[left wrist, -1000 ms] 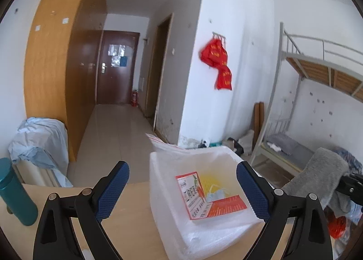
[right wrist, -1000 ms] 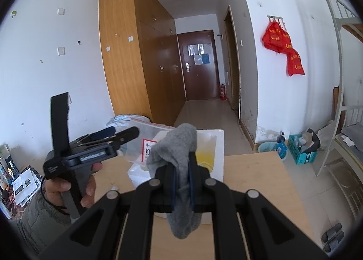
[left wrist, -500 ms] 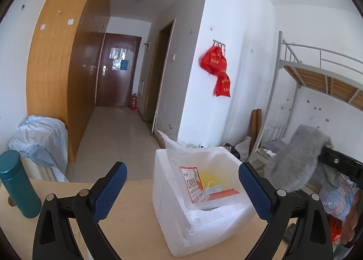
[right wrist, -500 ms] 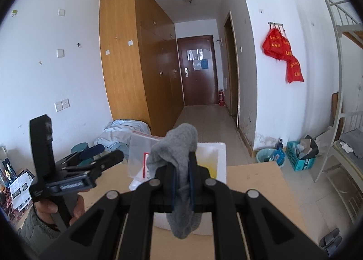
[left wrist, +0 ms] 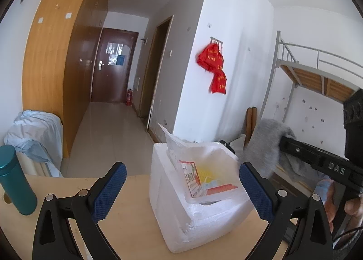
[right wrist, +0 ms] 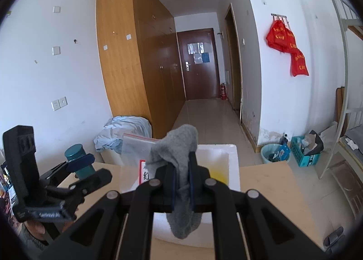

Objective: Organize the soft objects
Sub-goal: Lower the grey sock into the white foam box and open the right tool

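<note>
While the table's [left wrist: 127, 210] left edge carries only a teal bottle [left wrist: 17, 180] standing upright, the left gripper [left wrist: 181, 192] hangs over the middle with its blue-padded jaws spread wide and nothing between them. Just beyond it, toward the table's far edge, sits a white foam box [left wrist: 204, 221]. Inside the box is a clear plastic bag [left wrist: 181, 146] with its mouth standing up, a red and white printed card [left wrist: 192, 177], and something yellow that is too indistinct to name. To the right, the right gripper [right wrist: 181, 182] is clamped tight on a grey sock [right wrist: 179, 153], held in the air near the box's right rim. The sock looks light, limp and soft: it flops over the jaws above and dangles below. Pinching it at mid-length, as now, seems secure; it should drop and crumple freely once let go over the box.
</note>
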{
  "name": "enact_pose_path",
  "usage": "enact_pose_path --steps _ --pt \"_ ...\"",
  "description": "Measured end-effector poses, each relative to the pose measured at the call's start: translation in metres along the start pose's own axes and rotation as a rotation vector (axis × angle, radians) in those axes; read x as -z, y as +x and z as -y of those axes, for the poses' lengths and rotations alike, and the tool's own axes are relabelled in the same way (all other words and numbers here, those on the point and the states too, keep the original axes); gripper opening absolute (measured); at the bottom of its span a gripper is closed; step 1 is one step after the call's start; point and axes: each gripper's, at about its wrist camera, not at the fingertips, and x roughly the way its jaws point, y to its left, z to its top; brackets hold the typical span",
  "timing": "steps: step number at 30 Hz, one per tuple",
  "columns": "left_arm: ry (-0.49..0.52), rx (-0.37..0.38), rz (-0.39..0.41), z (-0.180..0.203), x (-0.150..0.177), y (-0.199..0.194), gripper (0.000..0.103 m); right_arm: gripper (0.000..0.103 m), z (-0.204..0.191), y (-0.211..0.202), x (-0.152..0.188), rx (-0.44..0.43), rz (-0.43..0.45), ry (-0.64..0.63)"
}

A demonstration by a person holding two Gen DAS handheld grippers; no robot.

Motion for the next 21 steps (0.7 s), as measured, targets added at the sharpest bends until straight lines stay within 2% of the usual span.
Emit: enact_pose_path --steps 18,20,21 --pt "0.004 -0.004 -0.01 0.002 0.004 0.002 0.1 0.012 -0.001 0.045 0.003 0.017 -0.113 -0.013" --pt "0.003 -0.007 -0.011 0.002 0.003 0.002 0.1 0.016 0.001 0.048 0.003 0.018 -0.128 -0.004" --pt "0.002 -0.01 -0.012 0.002 0.003 0.003 0.1 0.026 0.0 0.049 0.003 0.02 -0.135 -0.009"
